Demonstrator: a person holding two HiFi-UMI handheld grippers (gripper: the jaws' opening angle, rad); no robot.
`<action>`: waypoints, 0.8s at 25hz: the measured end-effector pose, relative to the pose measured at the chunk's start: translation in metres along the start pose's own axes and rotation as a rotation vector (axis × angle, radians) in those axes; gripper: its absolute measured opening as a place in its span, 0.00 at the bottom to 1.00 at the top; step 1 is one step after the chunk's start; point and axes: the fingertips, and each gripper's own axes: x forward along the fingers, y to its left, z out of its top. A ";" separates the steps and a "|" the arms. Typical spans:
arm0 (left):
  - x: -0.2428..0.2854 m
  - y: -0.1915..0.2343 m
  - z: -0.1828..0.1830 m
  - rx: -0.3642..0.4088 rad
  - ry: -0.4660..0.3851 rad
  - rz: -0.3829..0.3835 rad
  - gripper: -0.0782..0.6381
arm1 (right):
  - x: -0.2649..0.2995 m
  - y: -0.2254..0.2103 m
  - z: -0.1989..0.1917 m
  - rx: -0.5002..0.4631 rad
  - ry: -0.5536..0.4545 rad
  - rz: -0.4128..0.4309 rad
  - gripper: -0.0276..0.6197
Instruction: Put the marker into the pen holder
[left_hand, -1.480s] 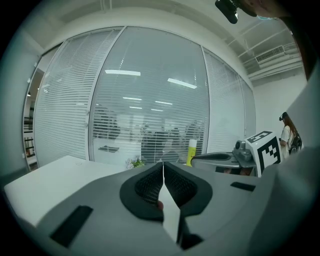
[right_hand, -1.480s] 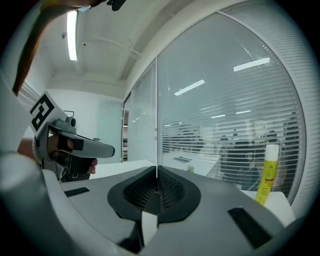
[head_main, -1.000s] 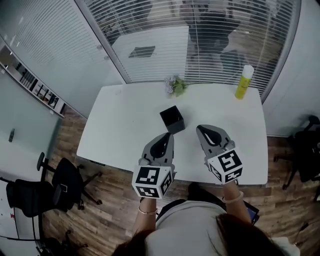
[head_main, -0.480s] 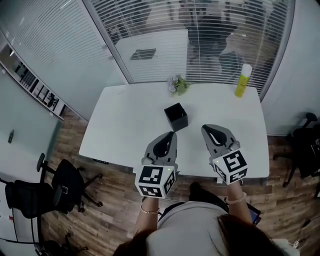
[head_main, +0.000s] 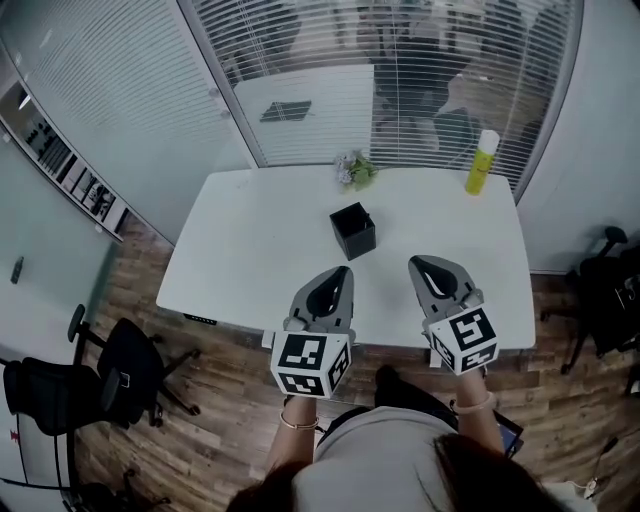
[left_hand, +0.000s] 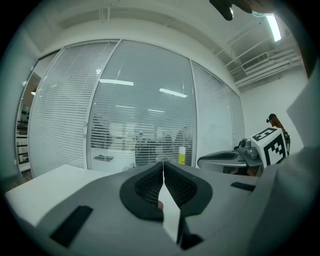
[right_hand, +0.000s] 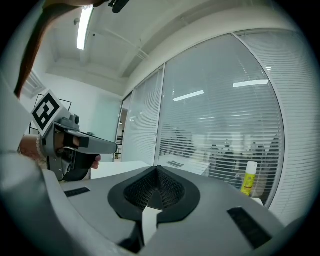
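The black square pen holder (head_main: 353, 230) stands open-topped near the middle of the white table (head_main: 240, 250). No marker shows in any view. My left gripper (head_main: 343, 271) hovers over the table's near edge, just short of the holder, jaws pressed together with nothing between them (left_hand: 163, 166). My right gripper (head_main: 416, 263) hangs beside it to the right, also shut and empty (right_hand: 157, 170). Each gripper view shows the other gripper alongside: the right gripper (left_hand: 226, 160) and the left gripper (right_hand: 80, 145).
A yellow bottle (head_main: 481, 163) stands at the table's far right corner, also seen as the bottle (right_hand: 248, 178). A small green plant (head_main: 355, 170) sits at the far edge. Glass walls with blinds lie behind. Black office chairs (head_main: 120, 375) stand on the wooden floor at left.
The head view has drifted slightly, so the table sits a little higher in frame. Both grippers stay shut and side by side, the right one edging slightly rightward.
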 end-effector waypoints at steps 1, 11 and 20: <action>-0.001 -0.001 0.000 -0.001 0.000 -0.002 0.14 | -0.002 0.000 0.000 -0.001 -0.001 -0.003 0.09; -0.007 -0.012 -0.008 -0.021 0.011 -0.001 0.14 | -0.020 0.004 0.003 0.014 0.000 0.001 0.09; -0.002 -0.019 -0.015 -0.019 0.033 -0.018 0.14 | -0.018 0.002 0.000 0.013 0.025 -0.005 0.09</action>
